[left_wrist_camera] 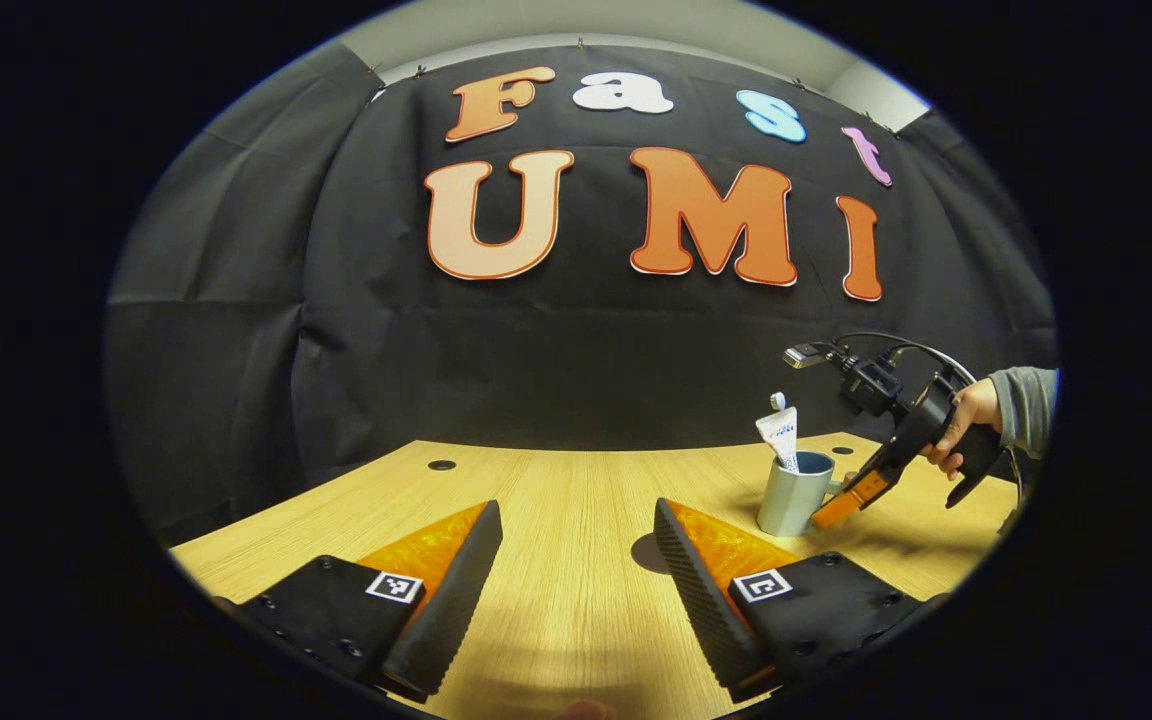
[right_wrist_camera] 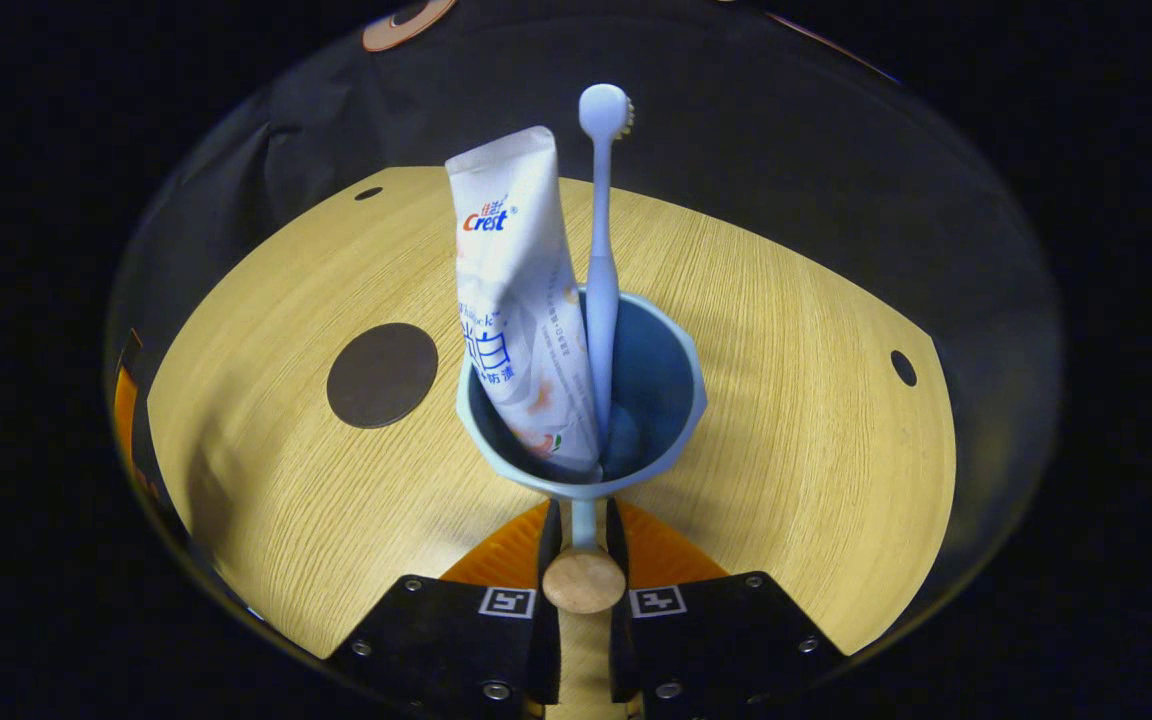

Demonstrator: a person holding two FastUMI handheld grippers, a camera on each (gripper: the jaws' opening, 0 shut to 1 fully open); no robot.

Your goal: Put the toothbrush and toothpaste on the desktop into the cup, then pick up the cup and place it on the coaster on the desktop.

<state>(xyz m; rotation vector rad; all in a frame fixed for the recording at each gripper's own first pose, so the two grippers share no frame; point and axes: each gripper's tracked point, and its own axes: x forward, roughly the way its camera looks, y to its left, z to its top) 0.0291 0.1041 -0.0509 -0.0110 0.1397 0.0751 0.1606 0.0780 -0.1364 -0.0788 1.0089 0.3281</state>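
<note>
A pale blue cup (right_wrist_camera: 658, 385) stands on the wooden desktop (right_wrist_camera: 796, 470) with a white toothpaste tube (right_wrist_camera: 516, 300) and a light blue toothbrush (right_wrist_camera: 601, 270) upright inside it. My right gripper (right_wrist_camera: 583, 530) is shut on the cup's handle (right_wrist_camera: 583, 580), which ends in a round wooden knob. In the left gripper view the cup (left_wrist_camera: 792, 497) sits at the right, the right gripper (left_wrist_camera: 833, 513) on its side and a hand (left_wrist_camera: 966, 420) holding it. The dark round coaster (right_wrist_camera: 382, 375) lies left of the cup. My left gripper (left_wrist_camera: 576, 570) is open over bare desktop.
Small round holes (right_wrist_camera: 903, 367) are cut into the desktop near its far edge (left_wrist_camera: 441, 465). The black cloth wall (left_wrist_camera: 556, 350) closes the back. The coaster (left_wrist_camera: 644, 553) shows partly behind my left gripper's right finger.
</note>
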